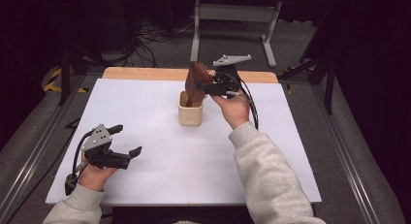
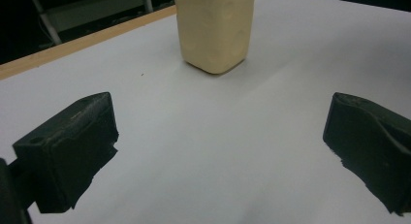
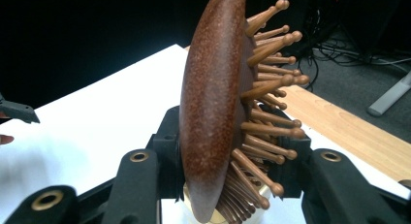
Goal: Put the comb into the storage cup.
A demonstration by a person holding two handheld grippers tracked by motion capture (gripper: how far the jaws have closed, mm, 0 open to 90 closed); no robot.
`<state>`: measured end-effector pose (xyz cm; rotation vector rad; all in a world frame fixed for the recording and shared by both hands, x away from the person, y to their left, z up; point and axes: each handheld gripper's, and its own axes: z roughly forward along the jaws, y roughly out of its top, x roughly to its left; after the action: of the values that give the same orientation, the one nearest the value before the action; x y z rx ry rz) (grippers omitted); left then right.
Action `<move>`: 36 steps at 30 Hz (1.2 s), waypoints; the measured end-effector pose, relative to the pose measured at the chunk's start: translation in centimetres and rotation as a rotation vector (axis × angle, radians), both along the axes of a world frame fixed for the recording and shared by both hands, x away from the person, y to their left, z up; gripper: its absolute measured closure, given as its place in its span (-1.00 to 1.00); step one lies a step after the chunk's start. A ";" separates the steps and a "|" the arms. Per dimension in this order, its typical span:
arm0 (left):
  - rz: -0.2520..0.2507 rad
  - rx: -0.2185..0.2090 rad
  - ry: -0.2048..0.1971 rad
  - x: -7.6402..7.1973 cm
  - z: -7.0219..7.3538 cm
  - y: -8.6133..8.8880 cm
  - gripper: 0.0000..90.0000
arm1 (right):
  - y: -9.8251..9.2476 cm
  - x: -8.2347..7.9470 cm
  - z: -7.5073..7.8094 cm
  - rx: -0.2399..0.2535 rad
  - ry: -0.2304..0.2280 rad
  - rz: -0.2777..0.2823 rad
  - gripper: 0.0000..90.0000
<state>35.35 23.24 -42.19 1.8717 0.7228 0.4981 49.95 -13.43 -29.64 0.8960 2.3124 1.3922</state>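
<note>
A brown wooden hairbrush (image 1: 196, 83) with peg bristles stands upright, its lower end inside a cream cup (image 1: 190, 115) at the middle back of the white table. My right gripper (image 1: 206, 87) is shut on the brush head from the right. In the right gripper view the brush (image 3: 211, 112) is clamped between the jaws (image 3: 228, 151), bristles to the right. My left gripper (image 1: 128, 139) rests open near the front left, holding nothing. In the left gripper view its jaws (image 2: 218, 151) stand wide apart, with the cup (image 2: 215, 27) farther ahead.
The white board (image 1: 160, 185) lies on a wooden tabletop whose strip (image 1: 145, 72) shows along the back edge. A grey metal stand (image 1: 232, 13) and cables are on the floor behind. Metal rails (image 1: 39, 151) run along both sides.
</note>
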 end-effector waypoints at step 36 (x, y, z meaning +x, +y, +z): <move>-0.002 -0.001 0.000 -0.1 0.1 -0.1 -1.00 | -1.7 0.0 0.5 -0.056 -0.090 -0.114 -1.00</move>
<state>35.30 23.18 -42.13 1.8714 0.7208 0.4968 49.95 -15.12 -29.13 0.9136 2.1870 1.2884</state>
